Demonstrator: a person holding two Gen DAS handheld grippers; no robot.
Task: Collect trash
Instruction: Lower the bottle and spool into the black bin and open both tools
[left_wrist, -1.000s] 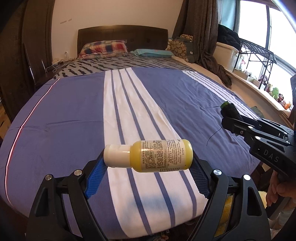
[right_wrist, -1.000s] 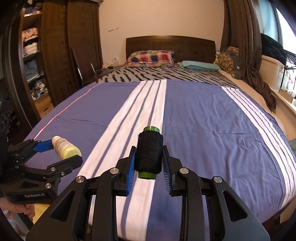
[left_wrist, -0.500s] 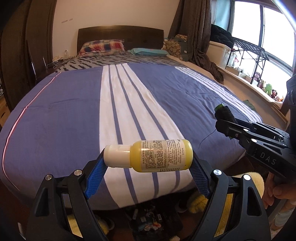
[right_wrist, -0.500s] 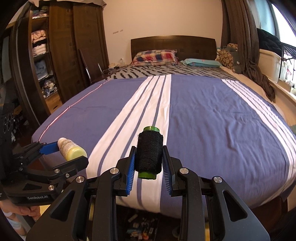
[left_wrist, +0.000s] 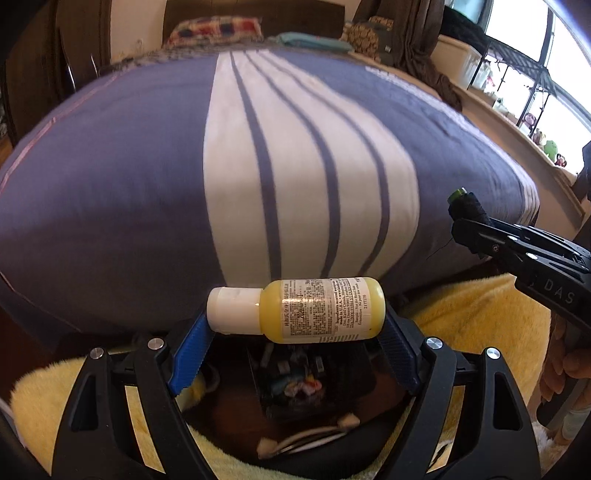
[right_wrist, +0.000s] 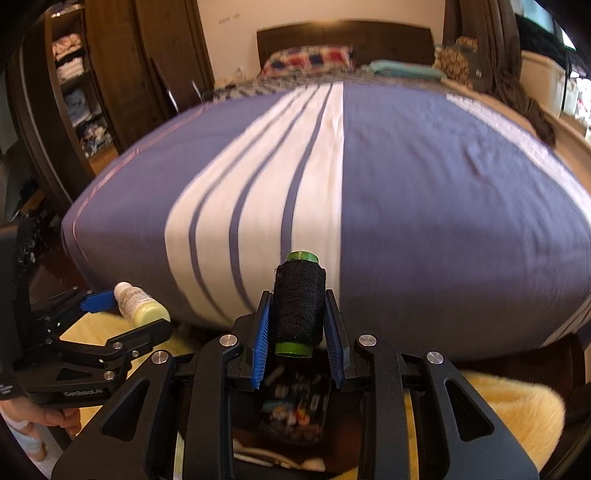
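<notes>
Left wrist view puts the yellow bottle (left_wrist: 314, 311) crosswise between the blue pads (left_wrist: 189, 355) of the left gripper (left_wrist: 295, 350), white cap at one pad and base at the other, the jaws wide but clamped on it lengthwise. This gripper tilts steeply down past the foot of the bed (left_wrist: 110, 206), over a dark bin of small mixed items (left_wrist: 295, 384) that sits amid yellow fluffy fabric (left_wrist: 480, 317). To its right, the right gripper (left_wrist: 476, 229) reaches in at a slant, a person's fingers (left_wrist: 565, 369) wrapped on its handle.

Right wrist view alone shows the thread spool (right_wrist: 299, 302), black thread on a green core, standing upright between that gripper's narrow-set pads (right_wrist: 260, 350), pinched at its sides. Only here are the wardrobe shelves (right_wrist: 74, 88) of folded clothes visible, and the hand (right_wrist: 48, 417) under the left gripper's handle.
</notes>
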